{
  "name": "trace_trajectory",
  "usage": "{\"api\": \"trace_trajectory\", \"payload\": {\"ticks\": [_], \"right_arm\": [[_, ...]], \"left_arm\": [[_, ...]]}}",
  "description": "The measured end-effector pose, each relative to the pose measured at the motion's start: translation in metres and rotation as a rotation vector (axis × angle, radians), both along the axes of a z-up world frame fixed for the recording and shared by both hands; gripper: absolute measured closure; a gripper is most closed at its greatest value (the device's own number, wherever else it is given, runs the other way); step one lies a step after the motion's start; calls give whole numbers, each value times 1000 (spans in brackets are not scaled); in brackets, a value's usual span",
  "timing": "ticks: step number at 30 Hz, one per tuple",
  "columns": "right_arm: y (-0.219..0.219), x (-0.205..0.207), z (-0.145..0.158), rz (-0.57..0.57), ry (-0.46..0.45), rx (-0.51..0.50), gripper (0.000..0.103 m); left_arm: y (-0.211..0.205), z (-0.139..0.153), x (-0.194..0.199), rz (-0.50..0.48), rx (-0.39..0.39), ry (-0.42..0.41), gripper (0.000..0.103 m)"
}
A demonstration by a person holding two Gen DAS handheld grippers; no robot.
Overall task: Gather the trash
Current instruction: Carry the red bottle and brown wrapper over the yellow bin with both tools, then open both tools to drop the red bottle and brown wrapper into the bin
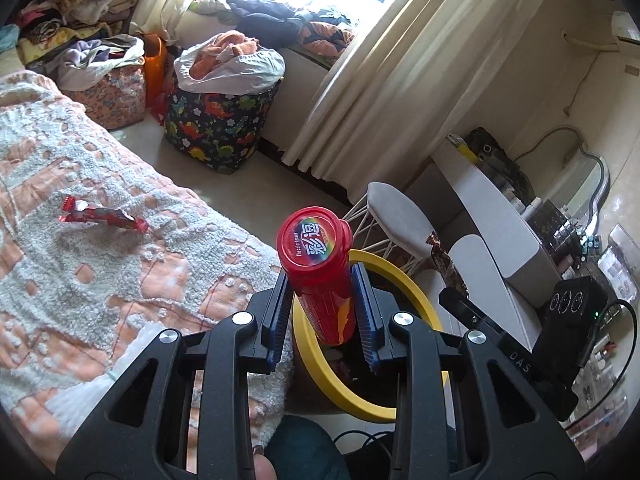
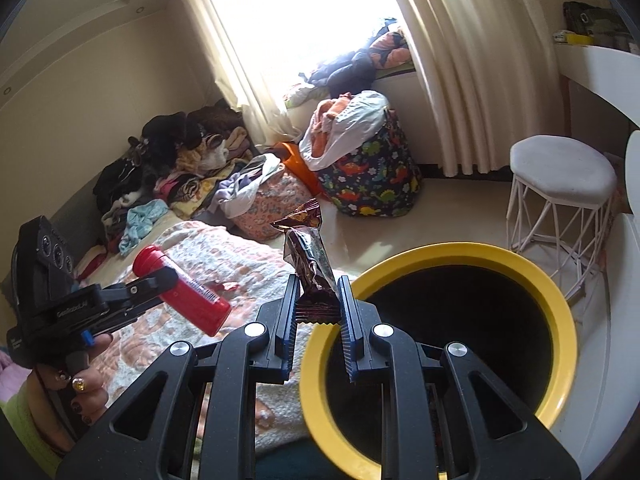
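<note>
With left fingers (image 1: 325, 300) pinching the tube (image 1: 320, 268) and right fingers (image 2: 318, 312) pinching the wrapper (image 2: 308, 268), centre each over the bin (image 2: 560, 312) before releasing.

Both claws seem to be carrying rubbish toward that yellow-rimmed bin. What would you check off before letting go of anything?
1. Left gripper clamped on the red tube: ok.
2. Right gripper clamped on the brown wrapper: ok.
3. Yellow-rimmed bin mouth open and unblocked: ok.
4. Tube over the bin opening: ok in the left wrist view, where its lower end sits within the ring.
5. Wrapper over the opening: not ok, it sits just at the rim's left edge.
6. All trash gathered: not ok, a red wrapper lies on the bed cover.
</note>
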State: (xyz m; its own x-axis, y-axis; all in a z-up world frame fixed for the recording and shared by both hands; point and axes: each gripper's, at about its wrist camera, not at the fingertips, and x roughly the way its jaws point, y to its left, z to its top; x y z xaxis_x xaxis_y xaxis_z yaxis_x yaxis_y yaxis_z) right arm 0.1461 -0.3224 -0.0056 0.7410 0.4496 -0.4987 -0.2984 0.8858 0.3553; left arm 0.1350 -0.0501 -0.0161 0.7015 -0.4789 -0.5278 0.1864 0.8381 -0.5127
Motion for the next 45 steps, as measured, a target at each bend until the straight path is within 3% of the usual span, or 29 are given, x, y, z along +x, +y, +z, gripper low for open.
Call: {"api": "trace_trajectory", "payload": {"ticks": [25,43,44,45], "right_arm": [[-51,11,-35,-166,92,17,85],[-76,19,-58,-250,167,52,83],[-77,20,-59,-254,172,52,82],[-78,20,-60,-263,175,50,75]], "left_arm": [[-64,-23,2,-150,77,23,80],[-113,-63,26,-271,112,106,79],[-114,-65,27,-275,102,114,78],[-115,-67,28,-274,99,122,74]]}}
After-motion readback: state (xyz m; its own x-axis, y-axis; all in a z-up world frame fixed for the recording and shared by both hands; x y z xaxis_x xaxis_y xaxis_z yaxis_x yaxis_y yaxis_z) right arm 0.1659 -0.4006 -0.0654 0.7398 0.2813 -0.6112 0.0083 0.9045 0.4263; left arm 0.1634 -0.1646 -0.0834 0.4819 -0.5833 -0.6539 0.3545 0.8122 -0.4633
